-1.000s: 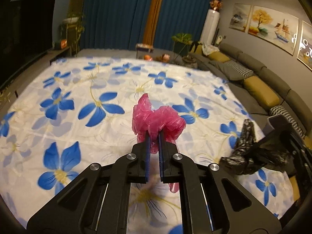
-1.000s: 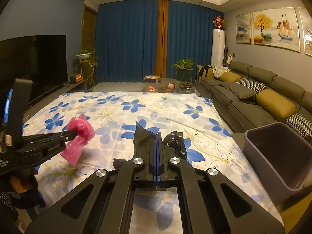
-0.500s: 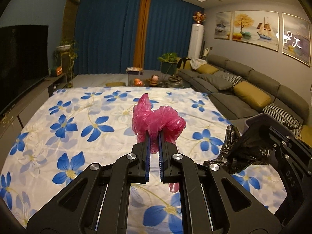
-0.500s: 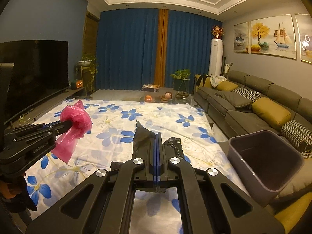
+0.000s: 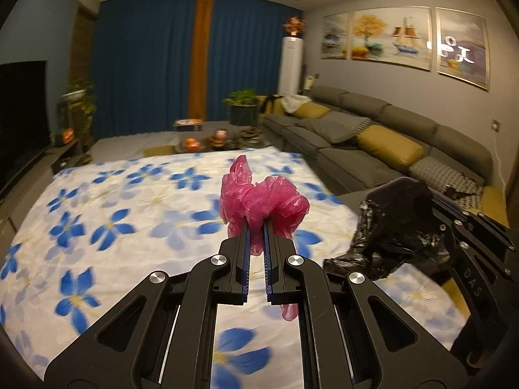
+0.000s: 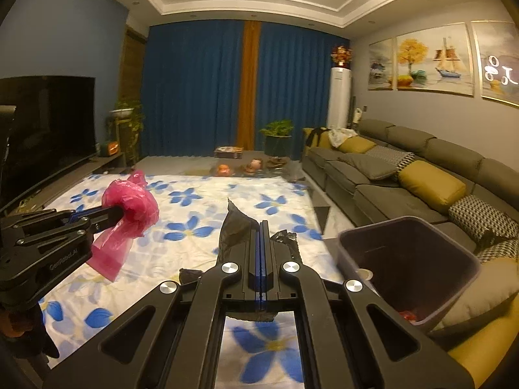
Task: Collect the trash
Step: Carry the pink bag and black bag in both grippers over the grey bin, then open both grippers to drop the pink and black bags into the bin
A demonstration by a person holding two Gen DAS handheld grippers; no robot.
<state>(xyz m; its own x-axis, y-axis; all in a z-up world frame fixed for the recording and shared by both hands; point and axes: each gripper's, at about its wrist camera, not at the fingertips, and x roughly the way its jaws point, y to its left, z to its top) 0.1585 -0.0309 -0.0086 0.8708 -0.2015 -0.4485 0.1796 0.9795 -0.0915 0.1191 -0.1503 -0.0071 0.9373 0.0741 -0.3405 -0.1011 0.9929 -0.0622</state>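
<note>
My left gripper (image 5: 256,223) is shut on a crumpled pink plastic bag (image 5: 262,201) and holds it in the air above the flowered sheet. It also shows in the right wrist view (image 6: 129,207), at the left. My right gripper (image 6: 261,225) is shut on a crumpled black plastic bag (image 6: 235,230), also lifted; the bag shows in the left wrist view (image 5: 392,233) at the right. A dark grey bin (image 6: 412,227) stands to the right of my right gripper, with some small scraps at its bottom.
A white sheet with blue flowers (image 5: 107,201) covers the floor. A grey sofa with yellow cushions (image 6: 421,181) runs along the right wall. A TV (image 6: 45,123) stands at the left. A low table with ornaments (image 6: 253,165) and blue curtains lie beyond.
Both grippers have risen and tilted up with their bags. The bin has come closer in the right wrist view, and its bottom now shows.
</note>
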